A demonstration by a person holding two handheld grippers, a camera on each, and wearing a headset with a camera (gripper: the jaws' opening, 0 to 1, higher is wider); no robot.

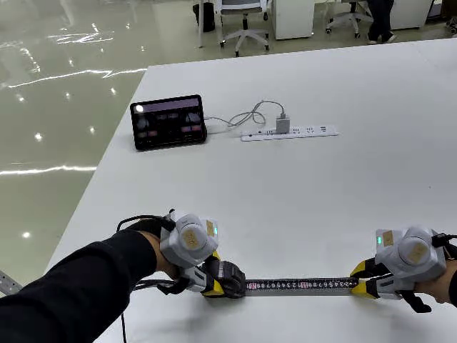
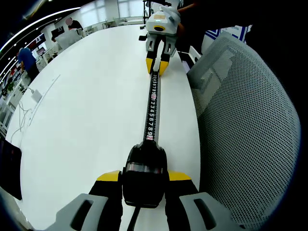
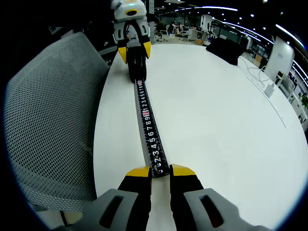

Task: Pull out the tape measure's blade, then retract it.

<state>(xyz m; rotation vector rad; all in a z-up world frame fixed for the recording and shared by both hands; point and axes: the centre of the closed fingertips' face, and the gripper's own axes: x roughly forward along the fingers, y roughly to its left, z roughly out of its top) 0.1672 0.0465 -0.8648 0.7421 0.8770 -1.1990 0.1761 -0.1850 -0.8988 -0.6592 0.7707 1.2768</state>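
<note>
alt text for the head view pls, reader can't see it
Two handheld grippers hold a tape measure's blade stretched across a white table: the left gripper clamps the black case, the right gripper pinches the blade's end. Farther back sit a dark tablet and a power strip.

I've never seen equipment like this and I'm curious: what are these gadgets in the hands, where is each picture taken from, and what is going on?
A person holds two hand-held white clamps with yellow-tipped jaws. One picture comes from a headset camera; the two round ones from cameras riding on each clamp. The left gripper clamps a black tape measure case; the right gripper pinches the end of its numbered blade, drawn out along the white table. Farther back sit a black tablet and a white power strip.
</note>
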